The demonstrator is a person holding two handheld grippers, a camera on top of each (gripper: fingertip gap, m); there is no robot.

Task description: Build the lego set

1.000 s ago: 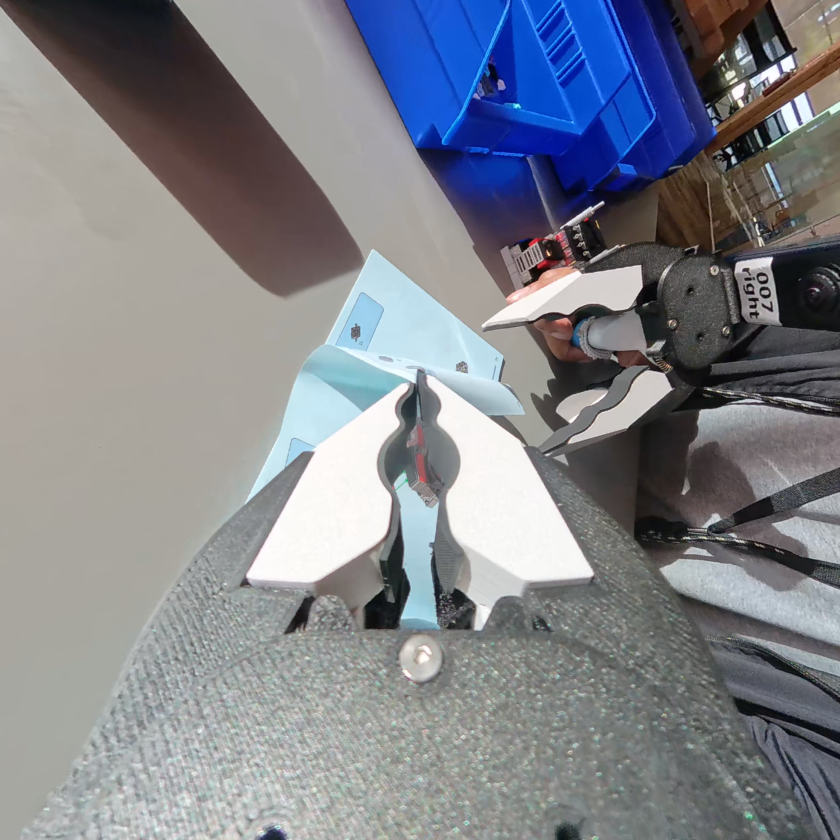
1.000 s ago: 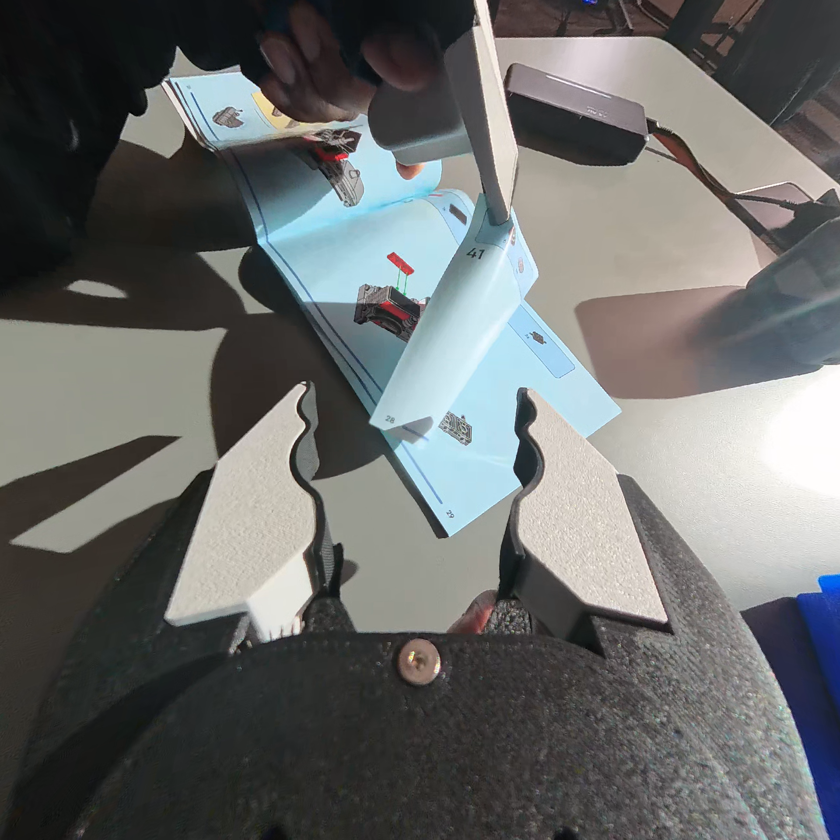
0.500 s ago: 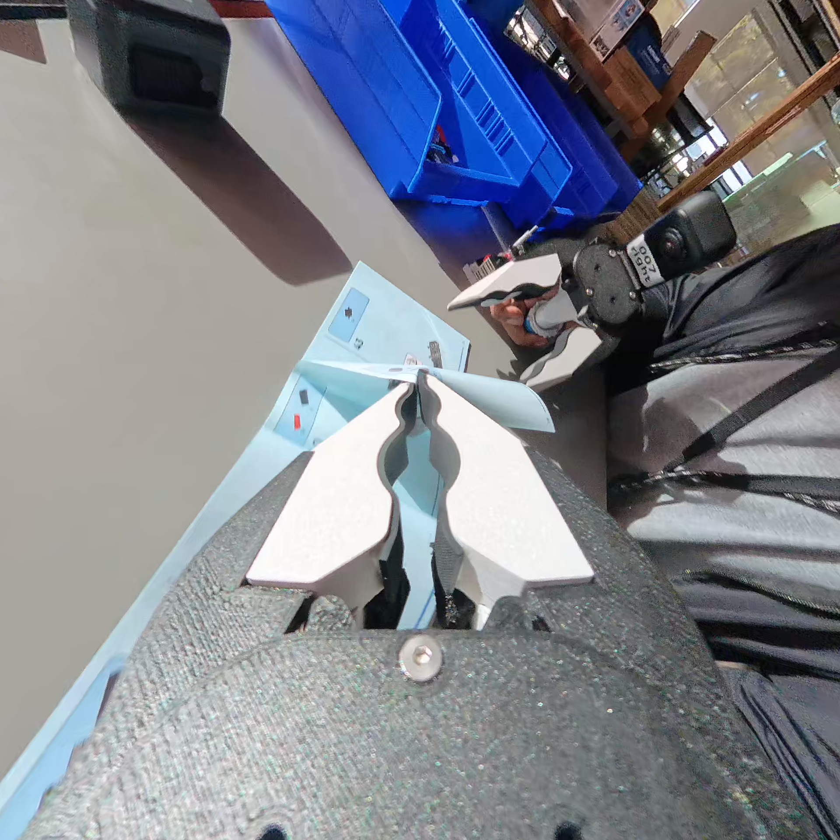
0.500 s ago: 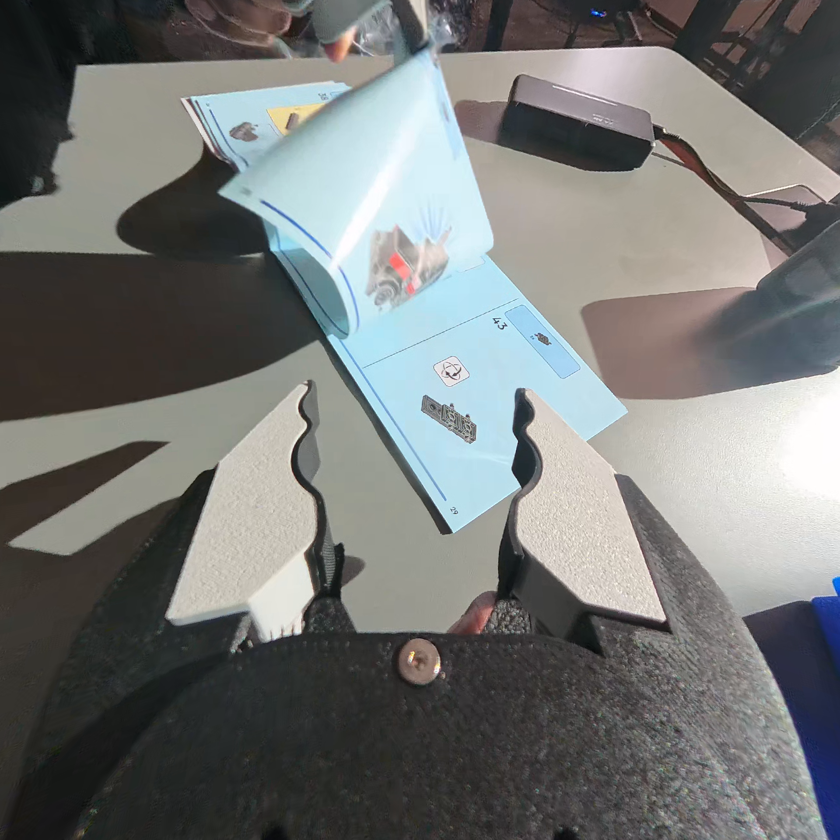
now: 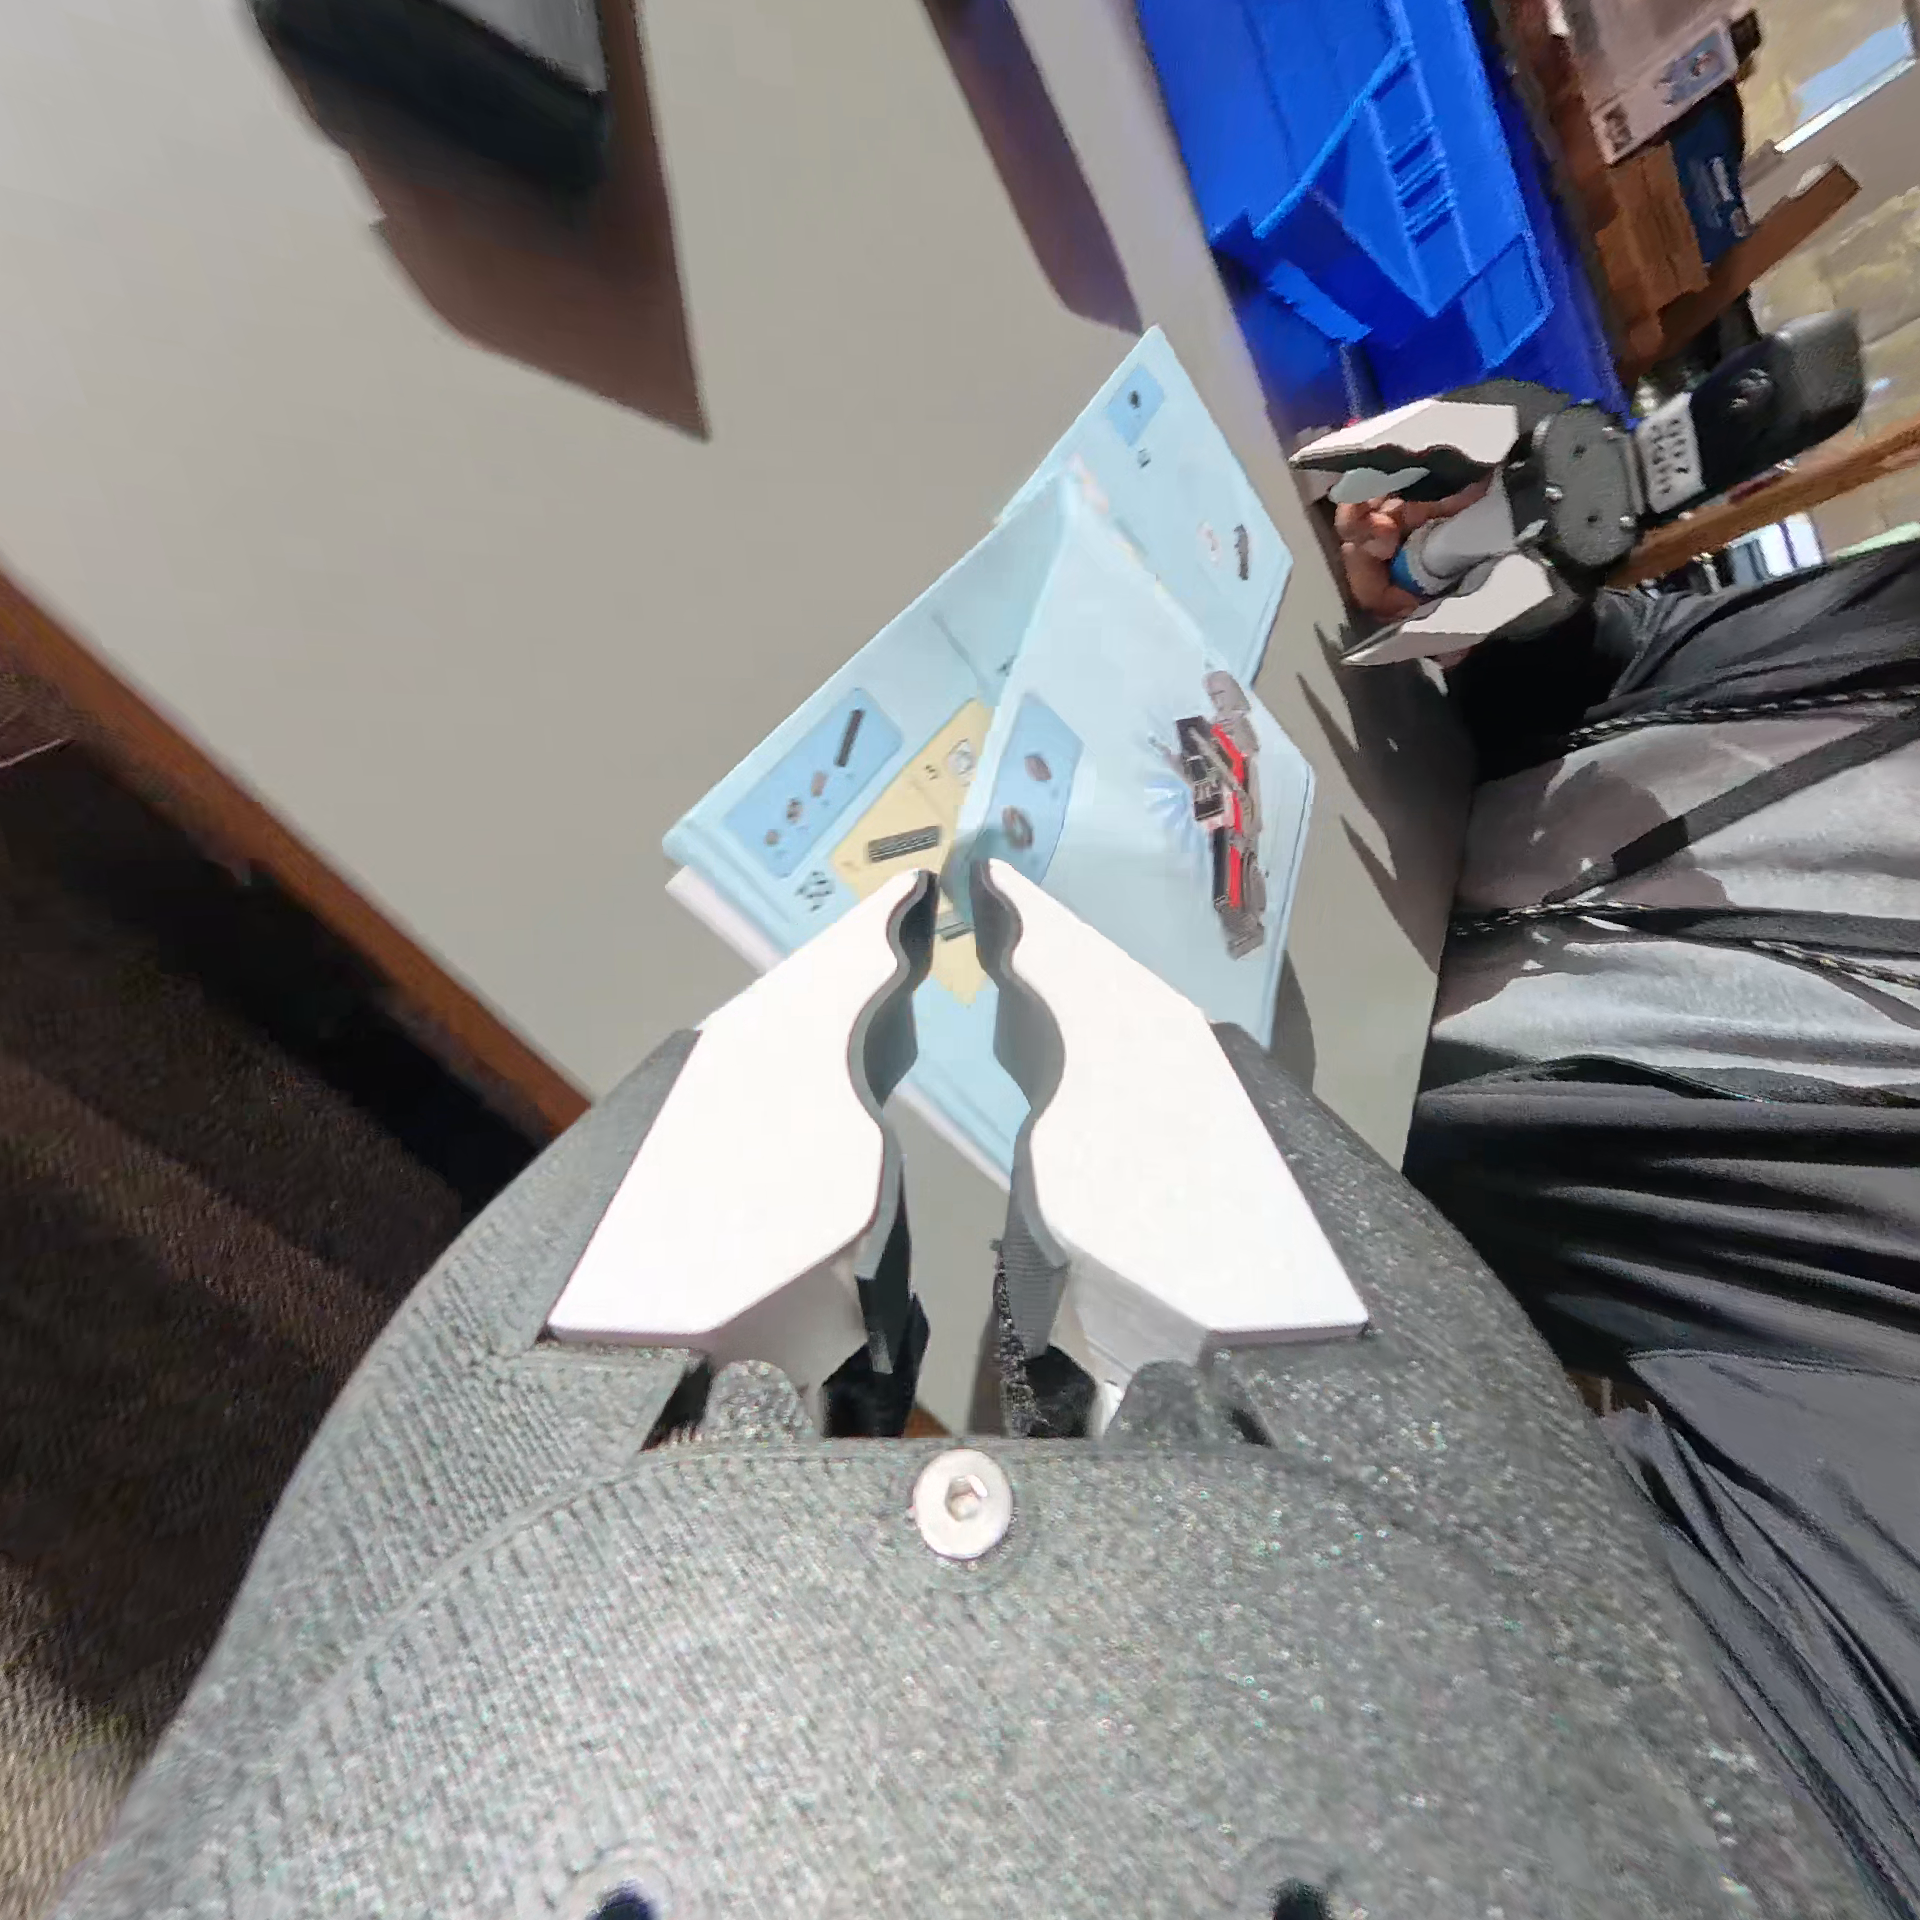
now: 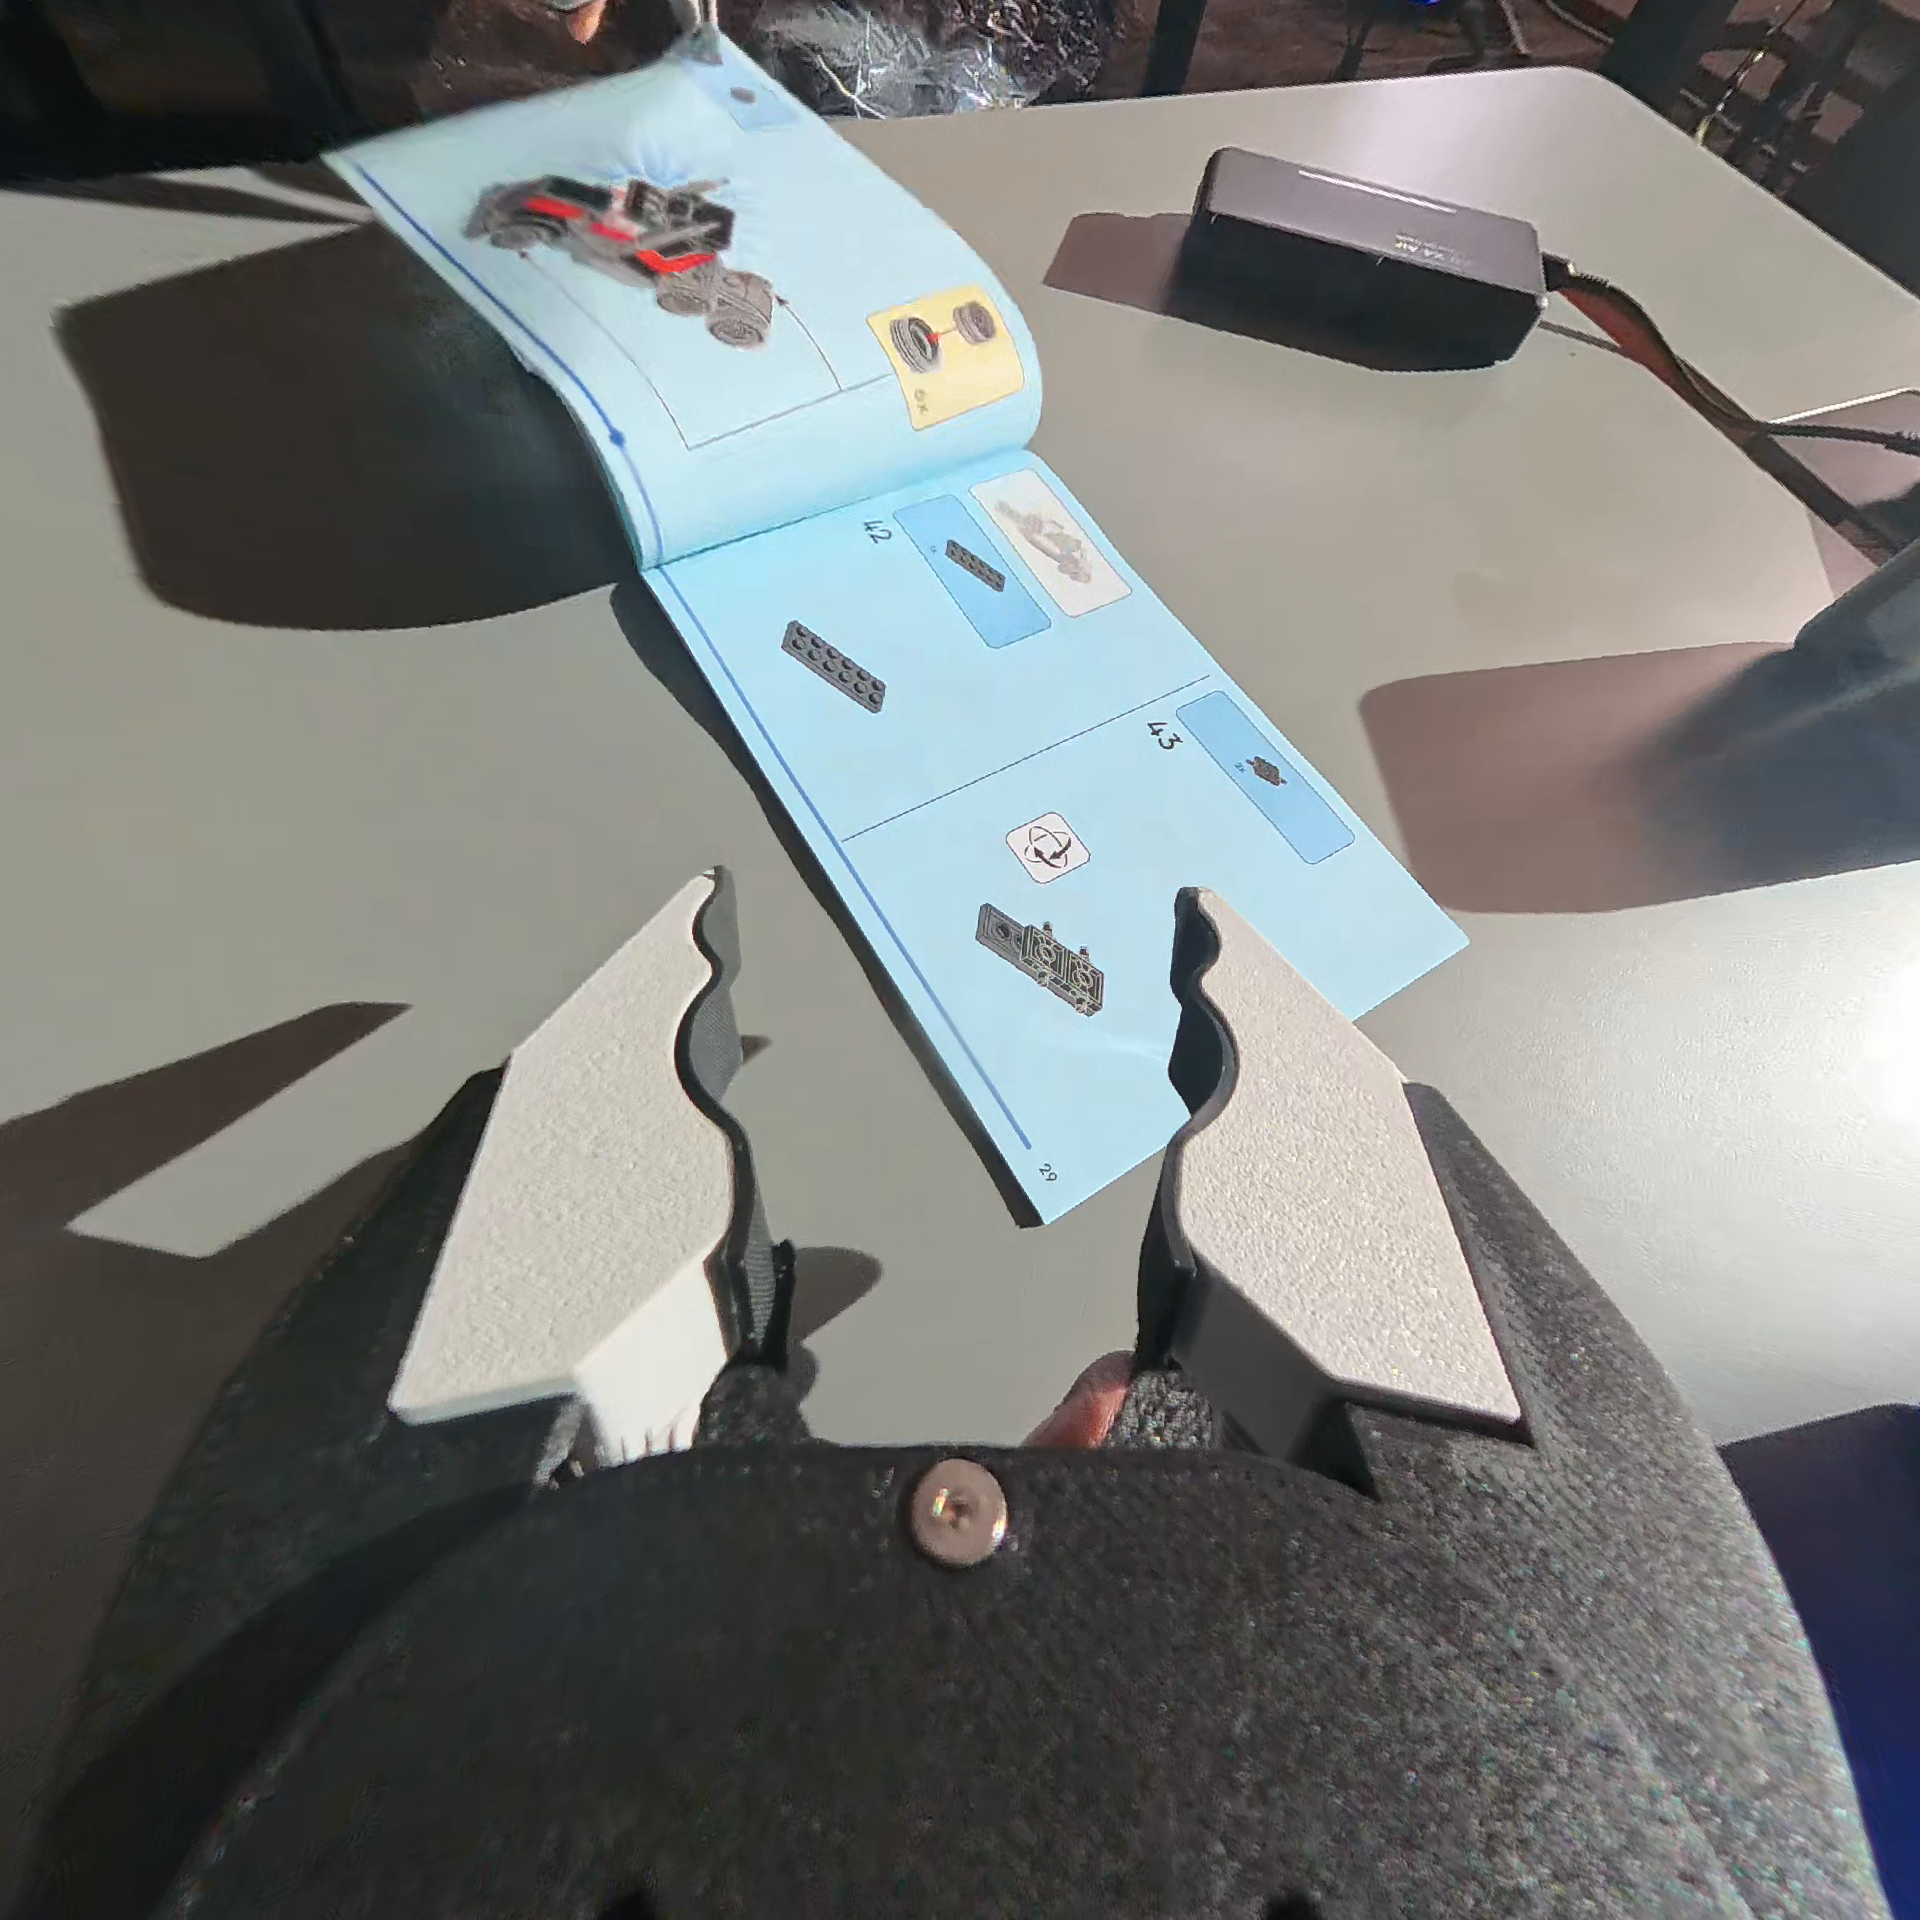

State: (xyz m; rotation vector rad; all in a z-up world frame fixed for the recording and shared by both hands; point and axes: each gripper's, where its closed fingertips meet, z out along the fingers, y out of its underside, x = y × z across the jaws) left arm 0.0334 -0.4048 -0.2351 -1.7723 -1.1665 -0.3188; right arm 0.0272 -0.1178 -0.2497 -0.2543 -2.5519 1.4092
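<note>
A light-blue Lego instruction booklet lies open on the grey table. It also shows in the left wrist view. One page arches up over the far half, blurred. In the left wrist view that page stands up with its corner right at my left gripper. Its jaws stand a narrow gap apart. My right gripper is wide open and empty, low over the booklet's near corner. It also shows in the left wrist view. No loose bricks are in view.
A black box with a cable lies at the far right of the table. Blue bins stand beyond the booklet. The table's brown edge runs along the left. A person's torso is at the right. There is about 30 cm between the tips of the two grippers.
My left gripper has lifted the page and swung it over towards the far side. Its jaws, shut on the page before, now stand slightly apart. The right gripper has stayed put.
</note>
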